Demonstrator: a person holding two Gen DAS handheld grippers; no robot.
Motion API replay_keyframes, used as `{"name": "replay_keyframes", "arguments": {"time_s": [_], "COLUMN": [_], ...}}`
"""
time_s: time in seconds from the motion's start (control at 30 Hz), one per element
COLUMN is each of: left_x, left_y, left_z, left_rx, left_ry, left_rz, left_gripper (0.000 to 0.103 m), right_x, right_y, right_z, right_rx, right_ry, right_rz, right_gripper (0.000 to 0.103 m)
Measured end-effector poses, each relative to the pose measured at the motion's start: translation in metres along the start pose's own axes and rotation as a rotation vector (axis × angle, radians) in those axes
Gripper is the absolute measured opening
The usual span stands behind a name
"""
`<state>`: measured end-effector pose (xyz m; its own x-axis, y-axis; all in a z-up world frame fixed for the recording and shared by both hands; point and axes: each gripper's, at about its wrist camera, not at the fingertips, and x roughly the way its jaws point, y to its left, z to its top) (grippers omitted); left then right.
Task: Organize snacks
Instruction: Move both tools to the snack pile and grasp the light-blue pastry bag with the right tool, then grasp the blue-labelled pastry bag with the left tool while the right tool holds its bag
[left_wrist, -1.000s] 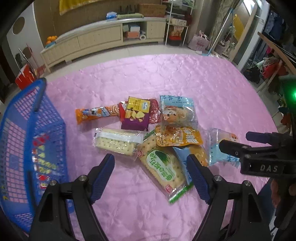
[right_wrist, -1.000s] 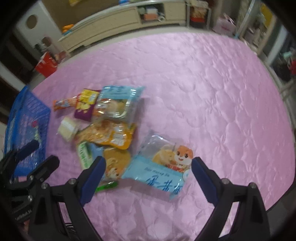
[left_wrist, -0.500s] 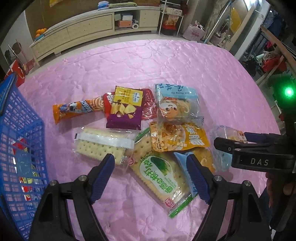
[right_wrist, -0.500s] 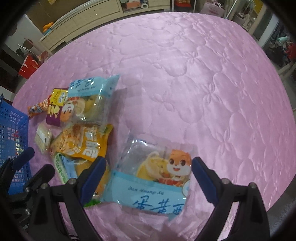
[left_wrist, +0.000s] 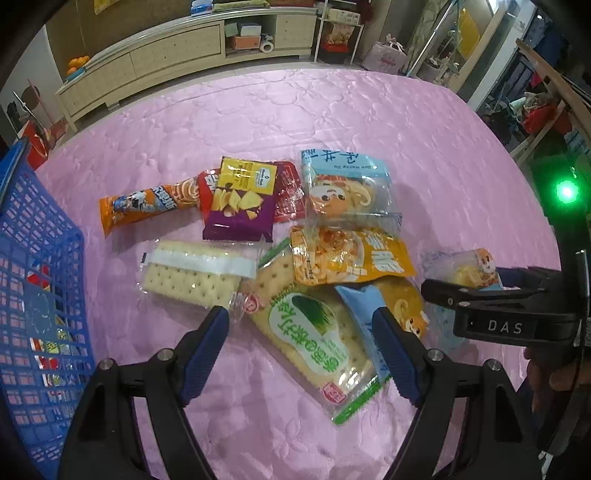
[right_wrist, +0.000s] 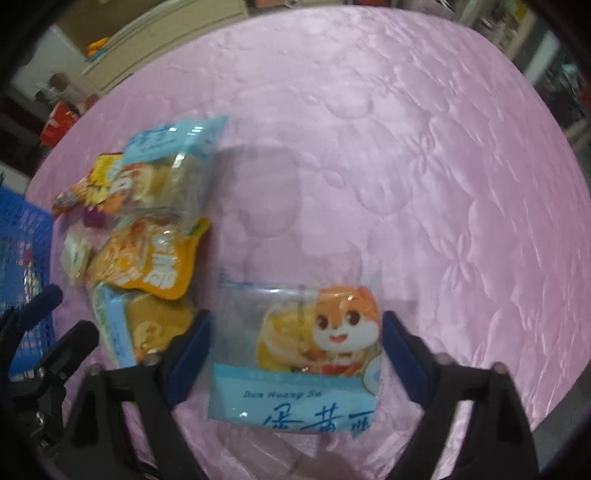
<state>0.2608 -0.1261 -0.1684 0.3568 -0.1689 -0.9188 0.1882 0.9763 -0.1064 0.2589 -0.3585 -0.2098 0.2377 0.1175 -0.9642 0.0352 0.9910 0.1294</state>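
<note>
A blue plastic mesh basket sits at the left edge of the pink quilted tabletop, with the heap of snack packets beside it. The left gripper hangs spread above the green-labelled clear cracker packet in that heap. Near the right edge, the right gripper has just been closing, its jaws flanking the clear, light-blue squirrel-print pastry packet; whether the pads touch it I cannot tell.

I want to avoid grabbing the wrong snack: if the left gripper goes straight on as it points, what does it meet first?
Most likely the green cracker pack, which lies between the open fingers of the left gripper; depth is hard to judge.
</note>
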Motion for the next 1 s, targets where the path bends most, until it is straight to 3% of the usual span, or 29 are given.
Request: {"name": "replay_keyframes", "arguments": {"time_s": [0.27, 0.53, 0.73, 1.0], "left_x": [-0.020, -0.034, -0.028, -0.003], "left_y": [-0.011, -0.021, -0.035, -0.051], "left_z": [-0.006, 0.022, 0.050, 0.082], "left_rx": [0.009, 0.017, 0.072, 0.128], "left_ry": [-0.026, -0.052, -0.022, -0.009], "left_rz": [0.012, 0.000, 0.000, 0.056], "left_gripper": [0.078, 0.078, 0.078, 0.078], "right_x": [-0.016, -0.068, -0.090, -0.076], "right_y": [0.000, -0.004, -0.022, -0.036], "right_z": [-0.015, -0.015, -0.006, 0.017], "right_rx": [-0.032, -0.023, 0.001, 0.034], "right_ry": [-0.029, -0.120, -0.162, -0.155], "right_rz": [0.063, 0.147, 0.157, 0.178], "right_gripper": [0.072, 0.072, 0.072, 0.072]}}
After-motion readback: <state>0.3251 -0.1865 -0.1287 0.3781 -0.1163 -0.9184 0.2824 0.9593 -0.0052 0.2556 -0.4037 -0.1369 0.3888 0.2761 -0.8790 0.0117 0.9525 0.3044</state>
